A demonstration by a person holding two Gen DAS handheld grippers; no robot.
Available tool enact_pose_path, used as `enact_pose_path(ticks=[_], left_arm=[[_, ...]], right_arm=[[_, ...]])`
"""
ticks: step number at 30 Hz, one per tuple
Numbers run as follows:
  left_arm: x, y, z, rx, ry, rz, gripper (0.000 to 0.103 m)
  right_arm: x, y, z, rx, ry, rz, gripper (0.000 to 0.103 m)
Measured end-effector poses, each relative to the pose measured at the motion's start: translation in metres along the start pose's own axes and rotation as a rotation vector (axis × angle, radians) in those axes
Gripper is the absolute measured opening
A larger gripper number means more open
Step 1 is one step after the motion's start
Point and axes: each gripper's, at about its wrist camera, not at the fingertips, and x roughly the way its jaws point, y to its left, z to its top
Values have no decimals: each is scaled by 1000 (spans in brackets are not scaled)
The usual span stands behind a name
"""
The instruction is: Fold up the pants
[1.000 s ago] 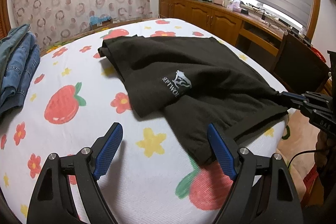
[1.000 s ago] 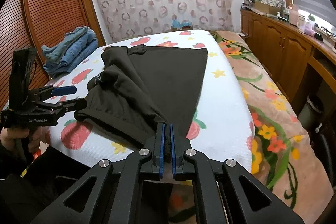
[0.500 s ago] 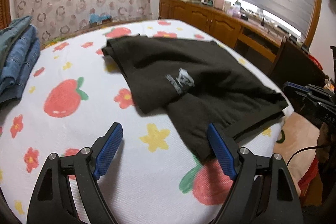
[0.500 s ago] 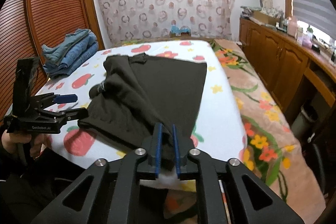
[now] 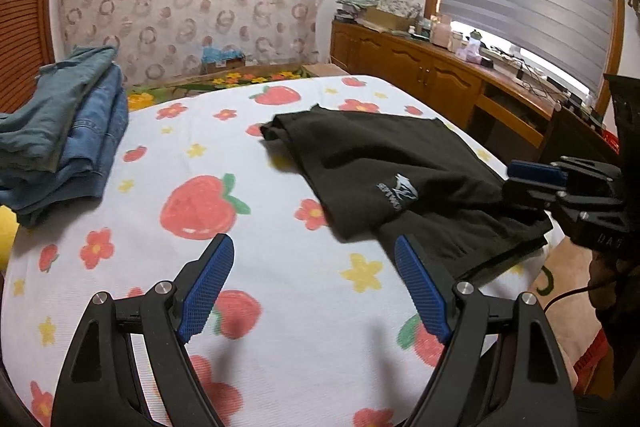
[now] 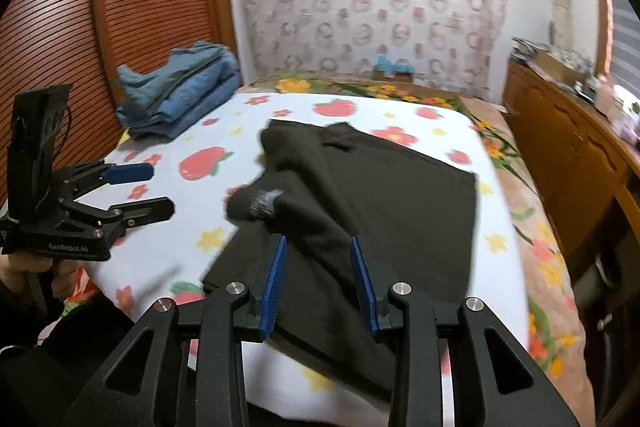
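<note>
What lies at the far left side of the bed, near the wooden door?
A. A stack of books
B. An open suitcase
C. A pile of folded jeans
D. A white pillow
C: the jeans lie folded in a pile on the bed, apart from the black pants.
</note>
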Motion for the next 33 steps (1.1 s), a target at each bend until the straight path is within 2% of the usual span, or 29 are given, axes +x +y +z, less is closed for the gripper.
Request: enact_pose_path(ticks=[10,13,17,24,33], left_arm=[[-9,19,-1,-23,-19,28,83],[-9,24,-2,-33,-19,32,83],[-9,31,-4,-47,-16,41,83],[-10,37,-8,-57,-14,50,83],[-11,38,-10,-60,-13,49,83]], right_arm=[[48,11,26,-39,44,70,36],[58,11,32,-57,74,78,44],[71,17,38,-86,105,86,46],[91,31,48,-149,146,96,48],[115,44,44,-215,209,118,48]])
